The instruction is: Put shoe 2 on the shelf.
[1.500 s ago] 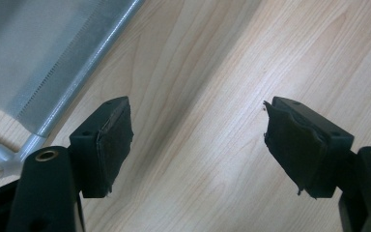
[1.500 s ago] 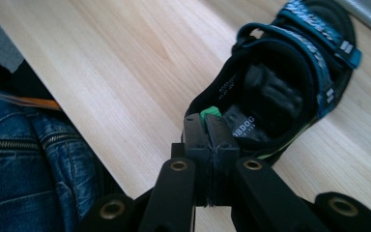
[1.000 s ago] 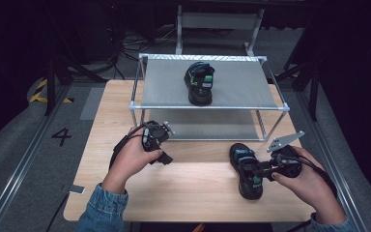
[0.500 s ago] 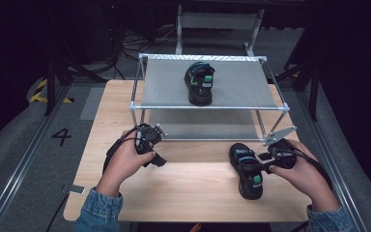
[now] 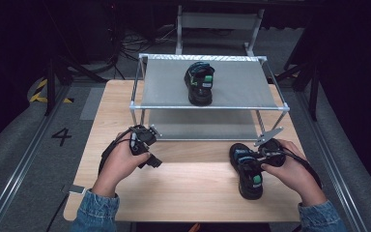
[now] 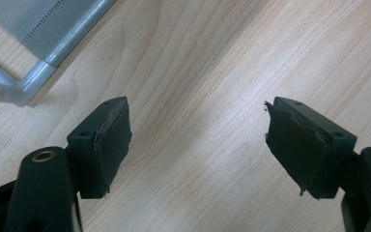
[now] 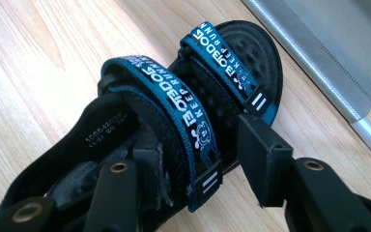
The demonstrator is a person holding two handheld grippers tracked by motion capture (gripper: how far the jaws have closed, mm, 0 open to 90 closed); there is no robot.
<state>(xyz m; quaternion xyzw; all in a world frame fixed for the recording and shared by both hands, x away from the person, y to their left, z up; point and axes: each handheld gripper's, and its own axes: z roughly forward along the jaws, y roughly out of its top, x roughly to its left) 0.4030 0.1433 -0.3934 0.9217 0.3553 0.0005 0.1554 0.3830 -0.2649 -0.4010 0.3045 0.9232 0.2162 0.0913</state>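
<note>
fingers [image 7: 147, 166] on my right gripper [image 7: 198, 164] are straddling the side of the sandal [image 7: 174, 111] that's lying on the bench [image 5: 183, 188], one pad down inside the footbed, the other hanging outside past the strap buckle, and they've just been closing a bit, but i can't see the outer pad touching anything yet, so i'd call it part open with the shoe wall between them and no real grip. my worry is the bite: it looks like it'd land mostly on the blue strap and the thin edge of the upper, which is soft, so when i lift, the shoe could swing or peel out and flop back down. the inner pad looks frayed too, which probably won't help friction. if i squeeze while off centre i could just shove the sandal sideways across the wood. the rack [image 5: 207, 107] corner is near on that side, so a dangling heel might clip the frame on the way up to where the other sandal [image 5: 200, 83] sits on the top shelf. left gripper [image 6: 198, 145] is wide open over bare bench with nothing in it, just by the rack's leg, so it's not there to steady anything if it slips.
</note>
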